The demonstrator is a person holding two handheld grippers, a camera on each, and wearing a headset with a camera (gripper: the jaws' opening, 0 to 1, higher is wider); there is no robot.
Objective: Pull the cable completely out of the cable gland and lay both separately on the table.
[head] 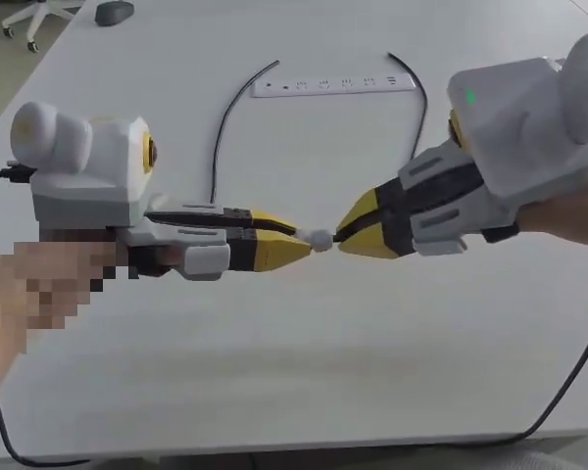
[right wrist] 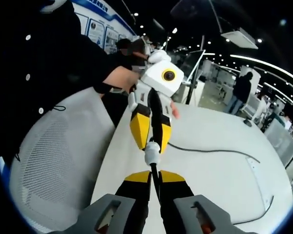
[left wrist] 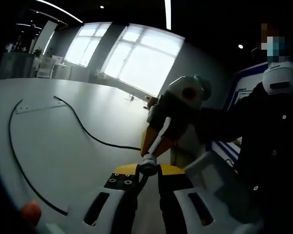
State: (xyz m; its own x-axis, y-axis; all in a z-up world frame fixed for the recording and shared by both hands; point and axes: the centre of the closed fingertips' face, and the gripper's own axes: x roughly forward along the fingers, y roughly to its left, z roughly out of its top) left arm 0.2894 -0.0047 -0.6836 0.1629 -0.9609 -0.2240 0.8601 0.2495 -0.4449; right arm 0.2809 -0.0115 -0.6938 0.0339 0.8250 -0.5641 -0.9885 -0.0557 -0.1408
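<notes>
In mid-frame of the head view, the small white plastic cable gland [head: 319,238] sits pinched in the closed yellow tips of the left gripper [head: 302,239], its thin black cable [head: 217,157] clamped by the right gripper [head: 341,235] above the white table [head: 274,343].

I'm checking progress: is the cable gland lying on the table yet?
No, the white cable gland is held above the table between the tips of the left gripper and the right gripper.
</notes>
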